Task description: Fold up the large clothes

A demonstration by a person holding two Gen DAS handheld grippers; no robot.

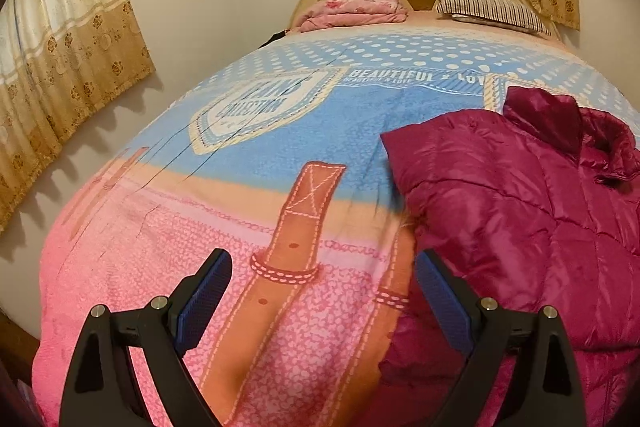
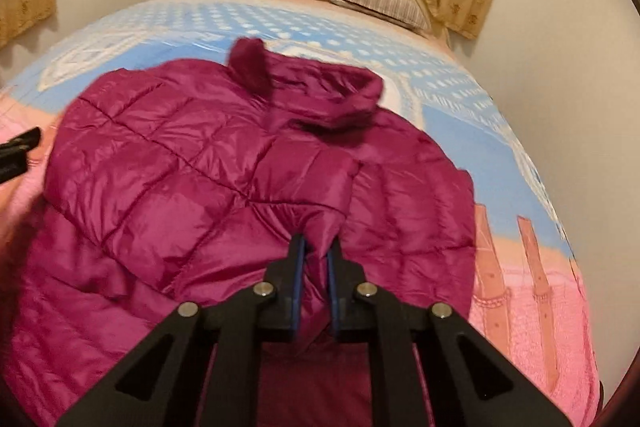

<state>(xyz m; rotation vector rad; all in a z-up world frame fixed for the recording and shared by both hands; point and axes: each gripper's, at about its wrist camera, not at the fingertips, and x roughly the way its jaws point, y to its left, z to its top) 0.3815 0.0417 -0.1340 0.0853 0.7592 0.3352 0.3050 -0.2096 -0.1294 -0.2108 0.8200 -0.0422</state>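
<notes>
While your right gripper (image 2: 316,251) pinches a fold of the magenta puffer jacket (image 2: 224,163), which lies collar-away on the bedspread (image 1: 248,155), that slippery shell may slide out of the pinch when you lift. Your left gripper (image 1: 324,263) stands wide apart, empty, beside the jacket's edge. You have one jacket, two grippers, one striped pillow (image 1: 492,11), and one folded pink blanket (image 1: 356,7).

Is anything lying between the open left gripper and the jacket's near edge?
Nothing visible. Only bare bedspread lies between the left gripper and the magenta jacket, just right of it. The right gripper already pinches a fold.
</notes>
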